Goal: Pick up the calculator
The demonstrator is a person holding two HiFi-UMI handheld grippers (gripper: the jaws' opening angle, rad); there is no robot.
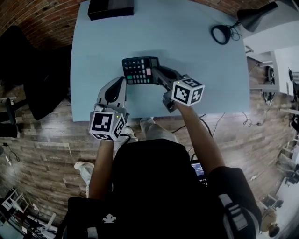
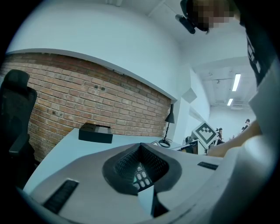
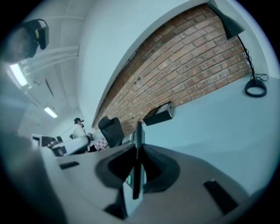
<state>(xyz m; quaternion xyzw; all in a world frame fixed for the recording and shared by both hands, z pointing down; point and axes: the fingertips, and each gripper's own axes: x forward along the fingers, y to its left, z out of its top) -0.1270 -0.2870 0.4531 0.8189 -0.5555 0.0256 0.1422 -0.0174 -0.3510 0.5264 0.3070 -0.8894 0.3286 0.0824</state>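
Observation:
A black calculator (image 1: 138, 70) with grey and white keys is at the middle of the light blue table (image 1: 201, 84). My right gripper (image 1: 154, 73) is shut on the calculator's right edge. In the right gripper view the calculator (image 3: 137, 162) shows edge-on as a thin dark slab clamped between the jaws. Whether it is off the table I cannot tell. My left gripper (image 1: 120, 81) hangs just in front-left of the calculator, shut and holding nothing. A few calculator keys (image 2: 141, 178) show through the gap behind its closed tips.
A black box (image 1: 111, 7) lies at the table's far edge. A black desk lamp's base (image 1: 221, 33) stands at the far right. A dark office chair (image 1: 42, 84) is left of the table. A brick wall runs behind the table.

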